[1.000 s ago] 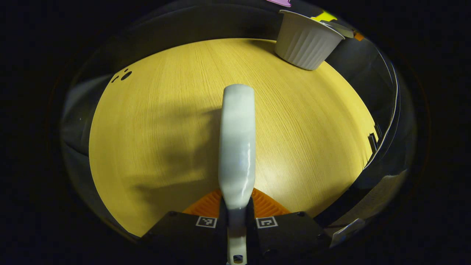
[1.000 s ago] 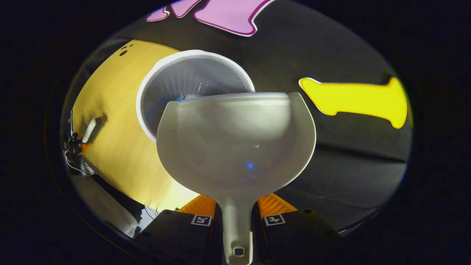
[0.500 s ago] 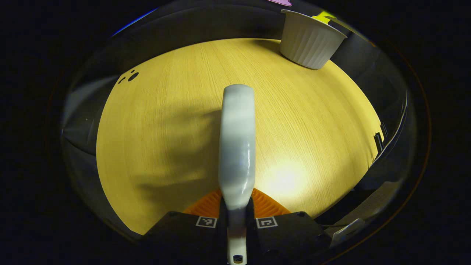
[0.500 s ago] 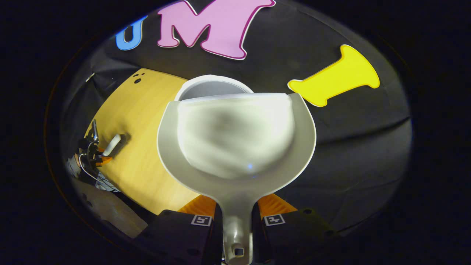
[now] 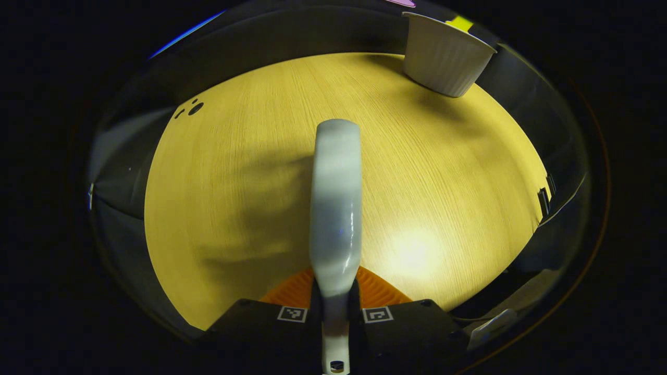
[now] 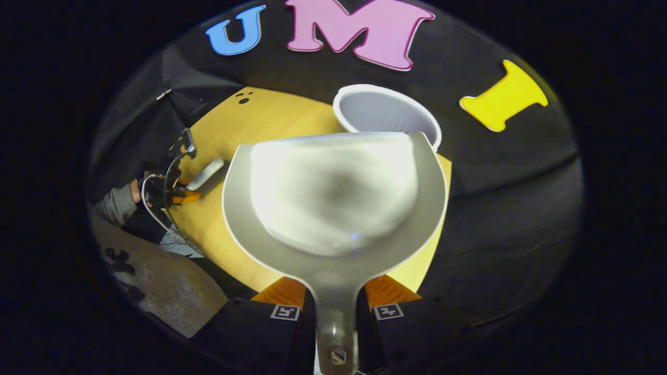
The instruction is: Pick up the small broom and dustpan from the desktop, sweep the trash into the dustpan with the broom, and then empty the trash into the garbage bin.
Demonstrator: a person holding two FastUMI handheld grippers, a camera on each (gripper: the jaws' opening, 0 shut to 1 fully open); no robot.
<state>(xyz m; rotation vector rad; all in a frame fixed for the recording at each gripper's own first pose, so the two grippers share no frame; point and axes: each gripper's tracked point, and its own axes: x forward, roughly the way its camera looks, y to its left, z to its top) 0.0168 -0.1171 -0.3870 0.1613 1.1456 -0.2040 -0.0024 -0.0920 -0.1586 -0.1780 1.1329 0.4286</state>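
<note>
Over the tabletop (image 5: pixel 234 208), the left gripper (image 5: pixel 336 307) holds the broom (image 5: pixel 336 203) by its handle, head pointing forward and raised off the wood, judging by the shadow it casts to its left. Likely parked: the wood in the left gripper view shows no trash, so sweeping looks done and the broom is just kept out of the way. Its fingers are closed tight on the handle, one on each side, with no gap visible. The bin (image 5: pixel 445 54), a white ribbed tub, stands at the far edge of the tabletop, well apart from the broom. In the right gripper view, the right gripper (image 6: pixel 336 312) carries the dustpan (image 6: pixel 333 192) by its stem, pan facing the camera and roughly level, front lip near the bin (image 6: pixel 385 112) rim but slightly to one side of it. The pan's inside looks clean and bare, so I'd judge the contents have gone into the bin; the bin's inside is too shaded to confirm. Holding the pan level makes sense for carrying it rather than tipping. Right fingers are clamped on the stem from both sides. Off to the left in that view the left gripper (image 6: pixel 174 190) and broom (image 6: pixel 206 174) show, low over the tabletop (image 6: pixel 250 125), with a sleeve (image 6: pixel 117 203) behind. Next call: set both tools down.
</note>
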